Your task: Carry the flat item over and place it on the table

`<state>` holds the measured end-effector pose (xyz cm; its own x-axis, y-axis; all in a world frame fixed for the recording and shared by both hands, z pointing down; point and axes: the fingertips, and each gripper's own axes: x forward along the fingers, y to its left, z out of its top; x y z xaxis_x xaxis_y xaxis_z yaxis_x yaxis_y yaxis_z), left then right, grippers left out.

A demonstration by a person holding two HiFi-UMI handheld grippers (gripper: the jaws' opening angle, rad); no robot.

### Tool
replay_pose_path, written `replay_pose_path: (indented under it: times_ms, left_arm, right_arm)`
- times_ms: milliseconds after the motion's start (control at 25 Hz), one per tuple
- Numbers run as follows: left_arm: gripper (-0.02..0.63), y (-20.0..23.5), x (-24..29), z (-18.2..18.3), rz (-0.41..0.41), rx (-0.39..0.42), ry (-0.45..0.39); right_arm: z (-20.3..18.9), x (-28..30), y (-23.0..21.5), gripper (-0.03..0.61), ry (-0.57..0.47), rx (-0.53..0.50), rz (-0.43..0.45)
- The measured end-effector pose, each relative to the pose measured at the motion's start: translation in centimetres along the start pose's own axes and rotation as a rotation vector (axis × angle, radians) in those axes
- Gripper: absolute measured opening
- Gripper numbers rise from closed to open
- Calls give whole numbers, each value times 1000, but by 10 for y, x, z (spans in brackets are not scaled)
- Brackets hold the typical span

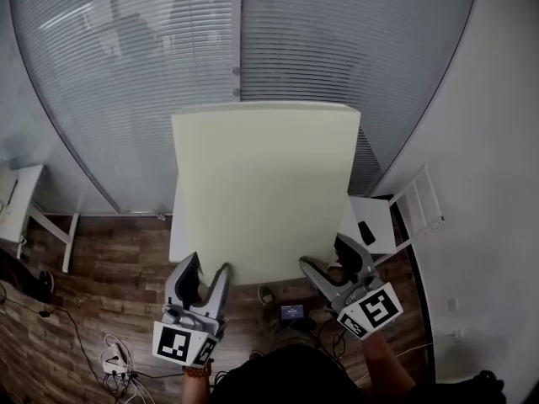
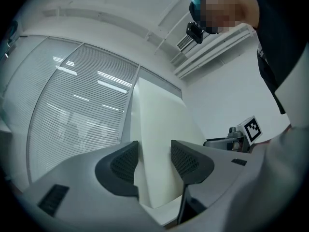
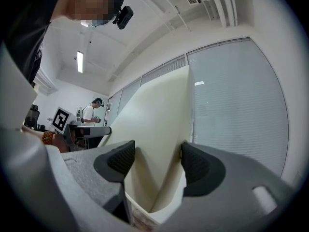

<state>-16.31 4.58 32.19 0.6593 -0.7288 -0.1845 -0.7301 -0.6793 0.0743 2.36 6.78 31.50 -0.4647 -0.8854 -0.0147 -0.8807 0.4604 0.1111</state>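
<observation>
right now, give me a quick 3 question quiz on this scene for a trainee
1. True or false: the left gripper has the pale flat panel between its jaws.
2. Multiple choice: which part of the panel does the right gripper grip? A) the far edge by the blinds. B) the near edge, closest to the person. C) the middle of the top face.
3. Fill in: in the head view, the white surface that shows beside and below the panel is a ____.

Key: 1 true; 2 B; 3 table.
</observation>
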Motion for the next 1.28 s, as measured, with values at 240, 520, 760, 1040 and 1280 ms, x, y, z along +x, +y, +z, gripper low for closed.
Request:
replay_pose_path:
  times_ms: [240, 520, 760, 1040, 1280]
  left_arm:
    - [210, 28, 42, 0, -8, 0, 17]
    - [209, 56, 80, -8, -13, -15, 46]
    - [210, 72, 125, -23, -21, -24, 75]
    - [210, 90, 180, -42, -30, -31, 97]
    - [209, 105, 216, -58, -14, -39, 112]
  right_arm:
    - [-1, 41, -31, 299, 4, 16, -10]
    - [-8, 80, -58, 301, 23, 38, -5]
    - [-20, 108, -94, 301, 41, 51, -17]
    - [-37, 143, -141, 301, 56, 79, -23]
    - [-51, 171, -171, 301, 60, 90, -11]
